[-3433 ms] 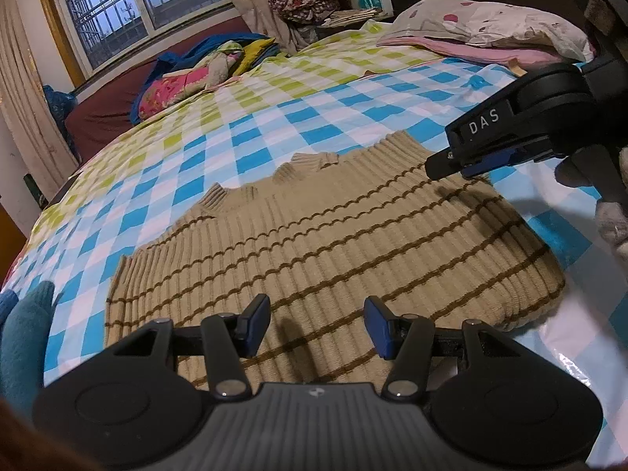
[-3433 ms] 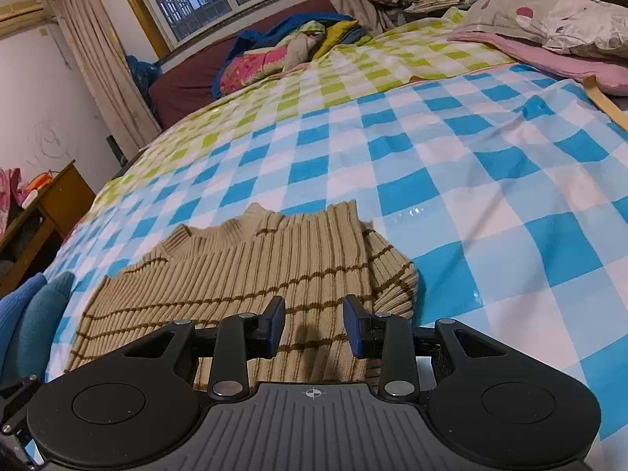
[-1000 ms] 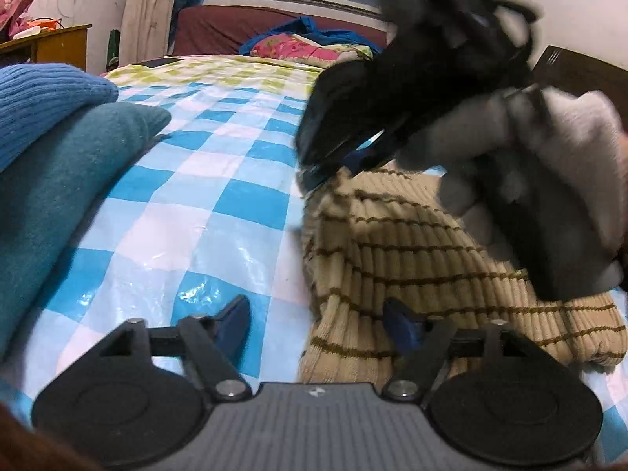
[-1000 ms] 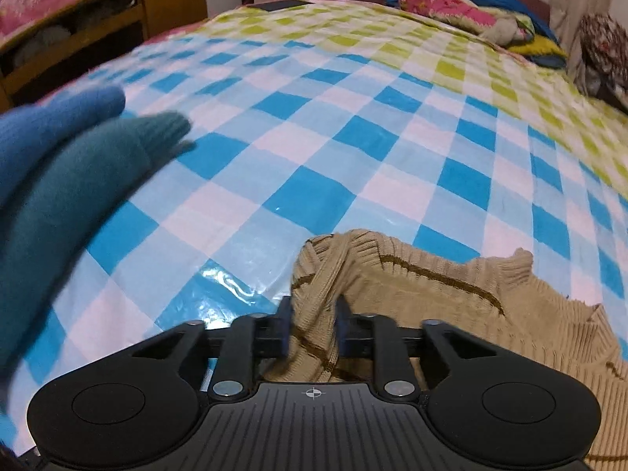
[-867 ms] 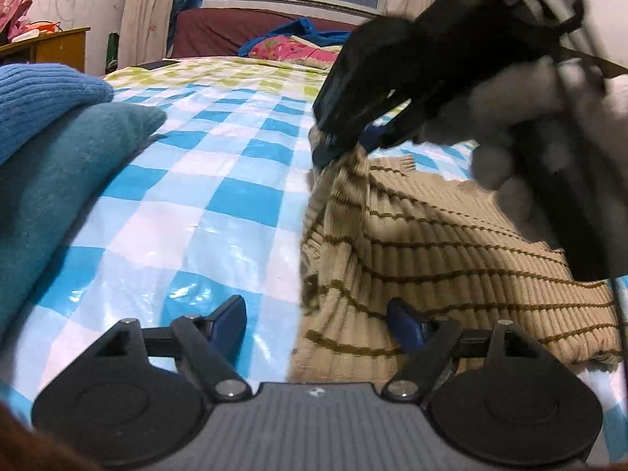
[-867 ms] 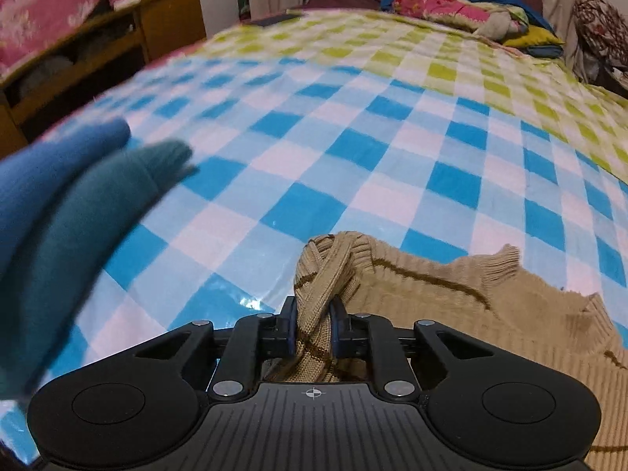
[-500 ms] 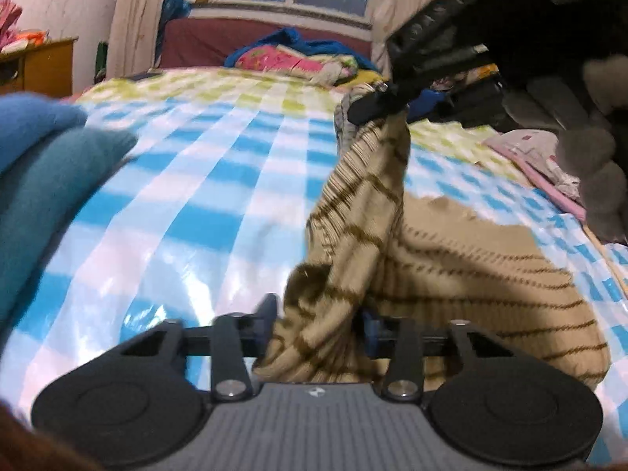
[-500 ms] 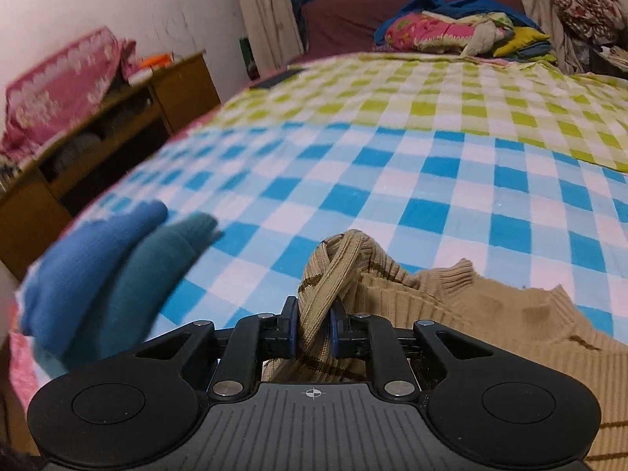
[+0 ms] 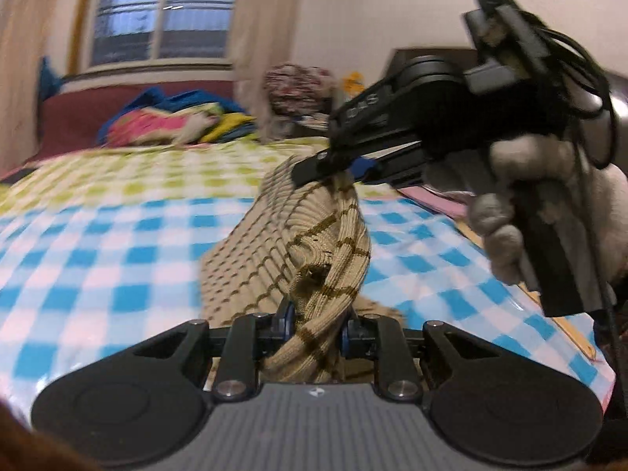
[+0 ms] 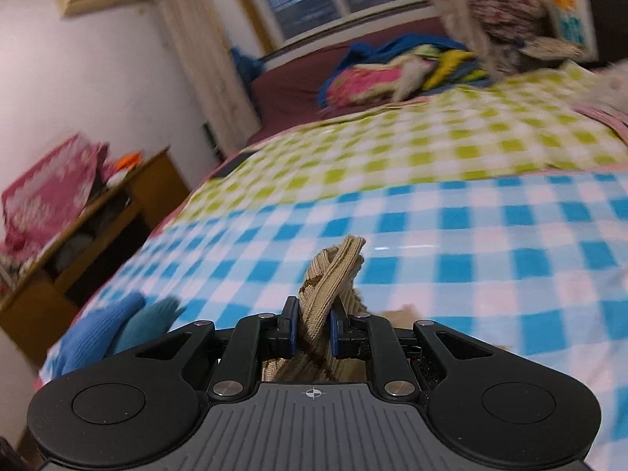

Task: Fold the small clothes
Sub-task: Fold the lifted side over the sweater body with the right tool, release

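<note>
A tan ribbed sweater (image 9: pixel 274 243) with brown stripes hangs lifted off the checked bed sheet (image 9: pixel 98 255), held at two spots along one edge. My left gripper (image 9: pixel 316 327) is closing, its blue pads pressing on a bunched fold of the sweater. Further away and higher, my right gripper (image 9: pixel 333 165), held by a grey-gloved hand (image 9: pixel 510 204), pinches the edge. In the right wrist view my right gripper (image 10: pixel 312 327) is shut on a twisted fold of the sweater (image 10: pixel 333 271), which sticks up past its pads. The rest of the sweater is hidden below.
Folded blue and teal knitwear (image 10: pixel 117 325) lies at the bed's near left edge. A wooden cabinet (image 10: pixel 98 235) stands beside the bed on the left. Colourful bedding (image 9: pixel 168 121) is heaped under the window at the far end. Pink cloth (image 9: pixel 439 200) lies at the right.
My left gripper went from open to pinching the sweater's near edge. Both grippers rose and swung across the bed, lifting that edge off the sheet.
</note>
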Action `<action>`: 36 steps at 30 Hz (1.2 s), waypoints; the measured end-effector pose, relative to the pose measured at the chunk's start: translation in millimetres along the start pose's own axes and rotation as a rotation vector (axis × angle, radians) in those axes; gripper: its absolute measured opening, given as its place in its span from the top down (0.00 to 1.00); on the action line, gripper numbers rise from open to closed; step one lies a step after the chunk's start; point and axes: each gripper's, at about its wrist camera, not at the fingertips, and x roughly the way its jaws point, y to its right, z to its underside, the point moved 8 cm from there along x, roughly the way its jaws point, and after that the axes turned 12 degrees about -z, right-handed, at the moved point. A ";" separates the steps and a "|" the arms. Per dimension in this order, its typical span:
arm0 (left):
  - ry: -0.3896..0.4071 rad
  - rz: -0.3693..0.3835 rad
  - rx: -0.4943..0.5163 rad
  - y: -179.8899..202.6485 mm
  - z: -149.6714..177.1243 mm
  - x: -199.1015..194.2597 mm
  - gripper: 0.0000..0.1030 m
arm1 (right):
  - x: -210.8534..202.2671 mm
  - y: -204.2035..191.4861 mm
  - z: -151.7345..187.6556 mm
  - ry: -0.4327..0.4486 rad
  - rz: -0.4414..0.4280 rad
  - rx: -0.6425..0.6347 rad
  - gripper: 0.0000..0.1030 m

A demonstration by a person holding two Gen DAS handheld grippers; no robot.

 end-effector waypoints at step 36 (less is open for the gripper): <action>-0.070 -0.021 0.230 20.8 66.3 -17.4 0.40 | -67.4 89.8 124.2 0.032 0.145 0.216 0.49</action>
